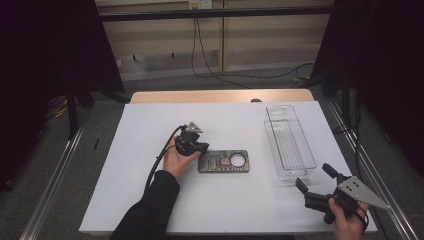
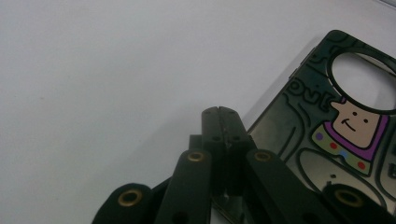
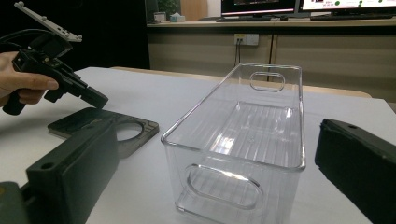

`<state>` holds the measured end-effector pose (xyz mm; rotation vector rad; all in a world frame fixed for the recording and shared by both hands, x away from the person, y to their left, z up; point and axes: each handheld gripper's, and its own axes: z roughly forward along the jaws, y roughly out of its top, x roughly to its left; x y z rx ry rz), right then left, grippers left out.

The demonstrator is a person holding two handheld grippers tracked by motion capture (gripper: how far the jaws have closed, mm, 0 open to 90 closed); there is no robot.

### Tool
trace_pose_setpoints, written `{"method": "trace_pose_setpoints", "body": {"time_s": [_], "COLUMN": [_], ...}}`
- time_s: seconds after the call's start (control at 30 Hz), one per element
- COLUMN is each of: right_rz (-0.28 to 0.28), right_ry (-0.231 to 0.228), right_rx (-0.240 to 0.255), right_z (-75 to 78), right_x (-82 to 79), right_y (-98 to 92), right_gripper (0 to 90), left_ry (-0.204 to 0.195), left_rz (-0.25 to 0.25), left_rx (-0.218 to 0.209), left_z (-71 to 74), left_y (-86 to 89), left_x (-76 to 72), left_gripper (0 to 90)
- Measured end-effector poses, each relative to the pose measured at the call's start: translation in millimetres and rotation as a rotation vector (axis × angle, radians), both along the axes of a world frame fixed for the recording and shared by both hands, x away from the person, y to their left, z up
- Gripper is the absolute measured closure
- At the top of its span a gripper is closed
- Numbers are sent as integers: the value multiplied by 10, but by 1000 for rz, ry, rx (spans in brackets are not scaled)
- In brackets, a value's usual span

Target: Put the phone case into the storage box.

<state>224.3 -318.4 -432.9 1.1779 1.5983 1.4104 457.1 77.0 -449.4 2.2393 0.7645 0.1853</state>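
The left gripper [image 1: 202,148], jaws closed on nothing, touches the dark cartoon-printed phone case [image 1: 223,161] lying left of the clear plastic bin [image 1: 289,142]. The right gripper [image 1: 314,177] waits open near the bin. Next it likely needs opening to grasp the case's edge.

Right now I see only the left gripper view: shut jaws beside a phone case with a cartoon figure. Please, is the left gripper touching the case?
Observer: In the right gripper view, the left gripper tips rest at the near-left edge of the phone case; contact looks likely, not certain.
Operator: What else is on the table?
Observer: A clear plastic bin, empty, stands to the right of the case.
Operator: Where is the right gripper?
Observer: The right gripper hangs open near the bin's near end, holding nothing.
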Motion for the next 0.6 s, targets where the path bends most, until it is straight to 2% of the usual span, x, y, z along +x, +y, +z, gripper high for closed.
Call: {"method": "trace_pose_setpoints", "body": {"time_s": [0.6], "right_rz": [-1], "right_ry": [2], "right_rx": [-1], "right_z": [-1], "right_x": [0], "right_y": [1], "right_gripper": [0], "left_ry": [-6], "left_rz": [-36], "left_rx": [-8], "left_z": [1], "left_y": [85], "left_x": [-189], "left_gripper": [900]}}
